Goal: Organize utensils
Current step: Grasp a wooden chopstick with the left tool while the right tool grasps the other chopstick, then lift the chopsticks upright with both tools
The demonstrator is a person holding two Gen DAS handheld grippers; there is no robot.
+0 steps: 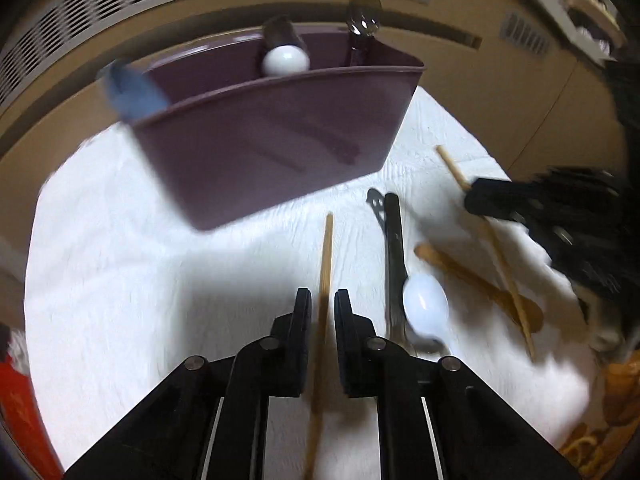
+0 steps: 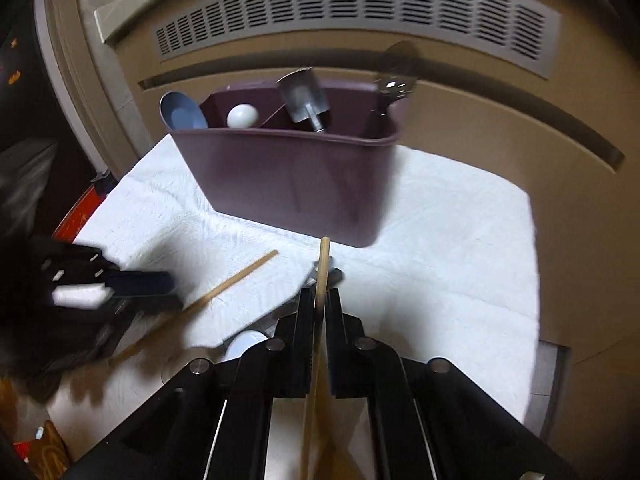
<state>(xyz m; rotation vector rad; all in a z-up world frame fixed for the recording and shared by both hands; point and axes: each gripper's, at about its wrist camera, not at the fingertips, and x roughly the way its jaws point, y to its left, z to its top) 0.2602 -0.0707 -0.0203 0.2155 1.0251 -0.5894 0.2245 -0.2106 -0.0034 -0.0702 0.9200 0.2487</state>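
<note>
A purple bin (image 1: 272, 132) stands on the white cloth (image 1: 120, 280) and holds a blue ladle (image 1: 132, 92), a white spoon (image 1: 286, 60) and a metal utensil (image 1: 362, 20). My left gripper (image 1: 322, 304) has a wooden chopstick (image 1: 326, 264) between its fingers, with a small gap on each side. My right gripper (image 2: 318, 300) is shut on another wooden chopstick (image 2: 322, 268), pointing at the bin (image 2: 296, 180). The left gripper (image 2: 152, 284) and its chopstick (image 2: 232, 280) show at the left of the right wrist view. The right gripper (image 1: 492, 196) shows at the right of the left wrist view.
On the cloth to the right of my left gripper lie a white spoon (image 1: 424, 300), a black-handled utensil (image 1: 394, 232) and a wooden spoon (image 1: 480, 284). A beige wall with a vent (image 2: 352, 12) is behind the bin. A red object (image 1: 20, 400) lies off the cloth's left edge.
</note>
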